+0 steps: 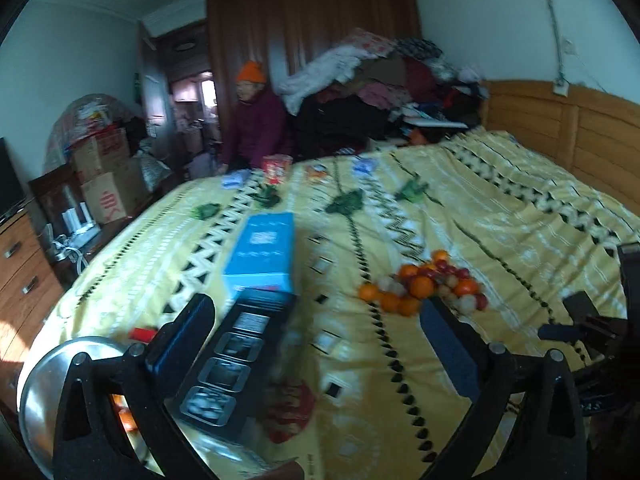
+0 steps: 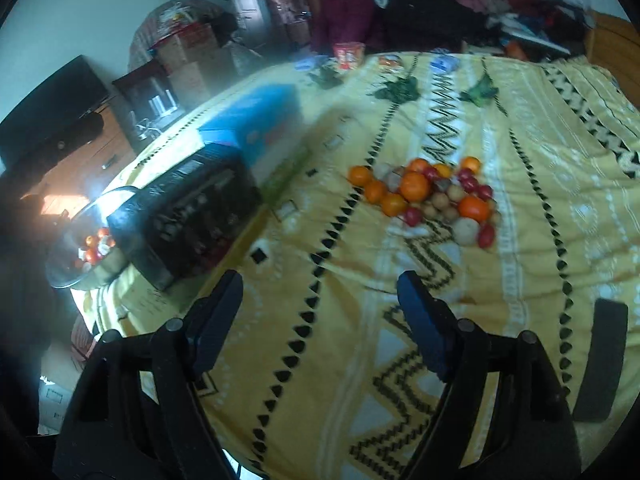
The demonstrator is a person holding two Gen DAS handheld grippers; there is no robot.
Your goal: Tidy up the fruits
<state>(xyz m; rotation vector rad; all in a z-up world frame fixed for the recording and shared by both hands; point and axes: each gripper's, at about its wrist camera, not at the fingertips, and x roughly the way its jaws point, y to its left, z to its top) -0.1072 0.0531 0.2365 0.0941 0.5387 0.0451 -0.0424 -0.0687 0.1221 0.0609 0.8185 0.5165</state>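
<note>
Only blurred, unreadable print on blue box [image 1: 262, 256]

A bed under a yellow patterned blanket [image 1: 460, 208] fills the room. At its far edge sits a person in an orange hat [image 1: 251, 71], beside a red snack tub [image 1: 276, 168]. Behind the bed rise a heap of clothes [image 1: 380, 88] and a dark wooden wardrobe [image 1: 312, 20]; cardboard boxes [image 1: 106, 176] stand off its left side.
</note>
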